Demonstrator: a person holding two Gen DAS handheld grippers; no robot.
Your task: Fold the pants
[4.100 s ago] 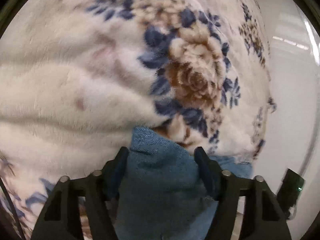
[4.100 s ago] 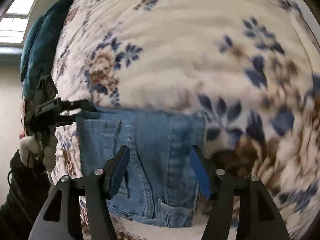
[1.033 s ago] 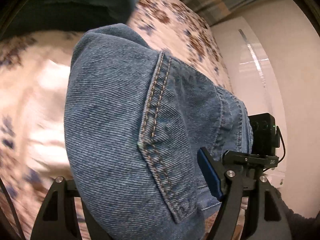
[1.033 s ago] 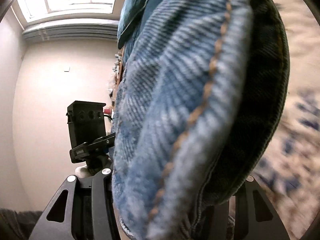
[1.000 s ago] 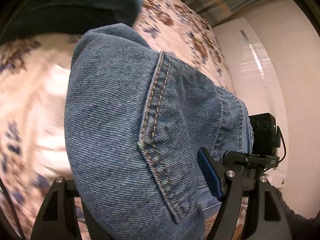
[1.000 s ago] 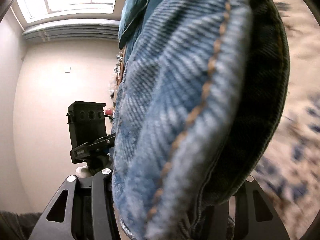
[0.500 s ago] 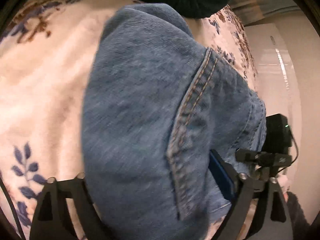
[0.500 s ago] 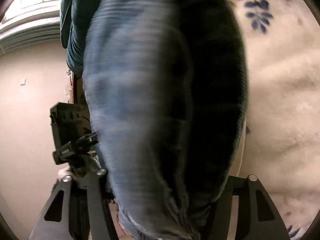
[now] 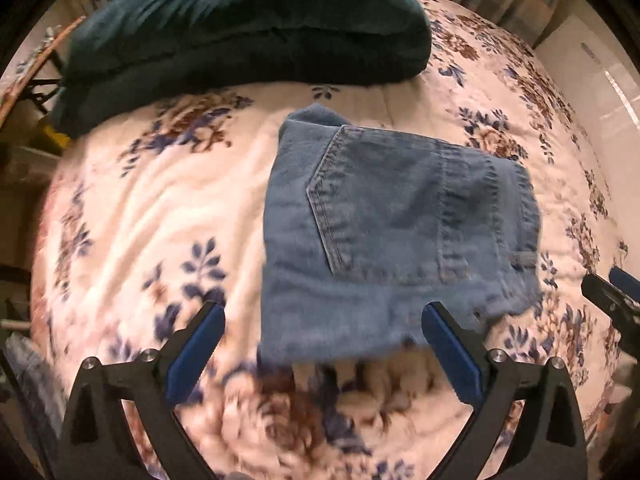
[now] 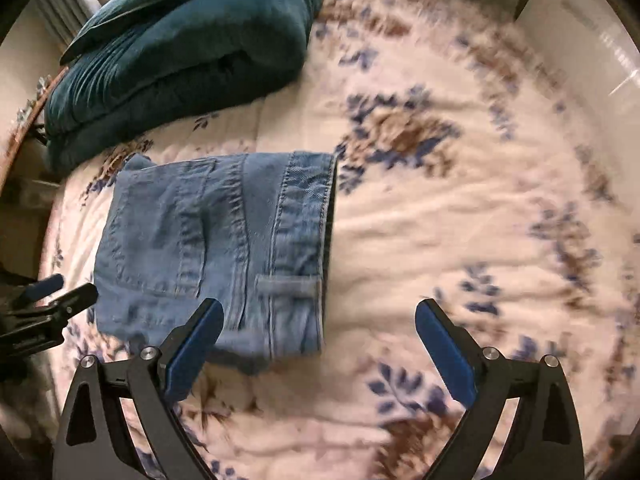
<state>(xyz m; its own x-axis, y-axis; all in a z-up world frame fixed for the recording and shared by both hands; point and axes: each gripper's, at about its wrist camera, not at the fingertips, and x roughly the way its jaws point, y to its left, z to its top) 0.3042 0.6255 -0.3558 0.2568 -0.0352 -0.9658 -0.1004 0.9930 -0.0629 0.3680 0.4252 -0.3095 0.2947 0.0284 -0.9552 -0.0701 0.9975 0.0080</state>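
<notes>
The left gripper (image 9: 322,350) stands released: I have just been opening its blue-padded jaws, and nothing lies between them except the near hem of the folded blue denim pants (image 9: 396,236), which the pads do not press. The right gripper (image 10: 318,346) is likewise released, its jaws just opened wide, with only its left pad over the waistband corner. I judge both were let go so the compact denim bundle can settle flat. The pants rest on the cream floral fleece bedspread (image 10: 460,220), toward the bed's head end, pocket side up, just short of the dark teal velvet pillow (image 9: 240,28) but apart from it. I judge the fold essentially complete; only smoothing may remain.
</notes>
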